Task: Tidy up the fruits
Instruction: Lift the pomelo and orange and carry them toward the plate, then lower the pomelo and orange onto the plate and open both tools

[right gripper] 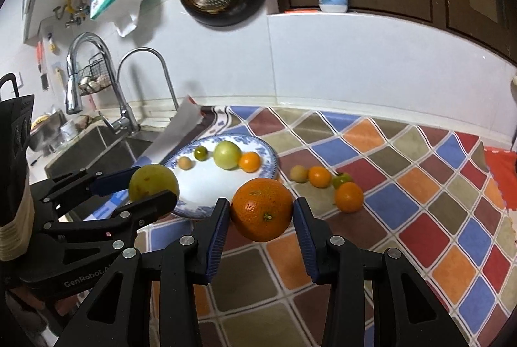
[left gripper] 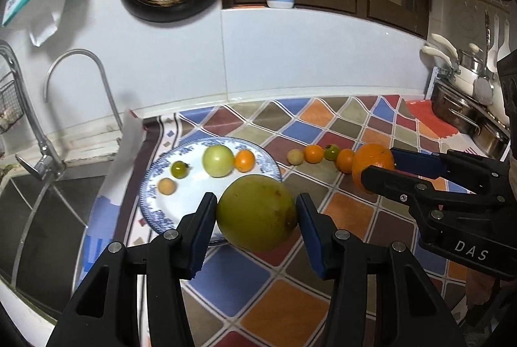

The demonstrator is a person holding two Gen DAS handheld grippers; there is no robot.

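Step in hand: two large fruits are being carried above the tabletop [right gripper: 420, 185], which is covered with a diamond-patterned cloth; by judgement this is the transport stage, with neither fruit set down yet.
Left tongs [left gripper: 257, 214]: clenched on a large green fruit [left gripper: 257, 212], pads pressed to both its sides; it is held in the air over the near rim of the blue-patterned plate [left gripper: 152, 182].
Right tongs [right gripper: 261, 211]: clenched on a large orange [right gripper: 261, 209], held clear of the cloth, just right of the plate.
Already on the plate: a pale green fruit [left gripper: 218, 160], a small orange fruit [left gripper: 244, 160], a small dark green fruit [left gripper: 179, 169] and a small tan fruit [left gripper: 166, 186].
Loose on the cloth: a short row of four small fruits [right gripper: 323, 182], well apart from the plate.
Next move, as judged: each large fruit would need lowering onto a bare patch of the plate before release, gently, since round fruit may roll and knock the small ones.
Intended order: cannot be told; sorting by size or colour is only a guess.
Hidden or unclear: the plate's near rim is covered by the held fruits; the undersides of both fruits are unseen; the small fruits' kinds are too small to name; the sink [right gripper: 97, 149] is cut off at the left.
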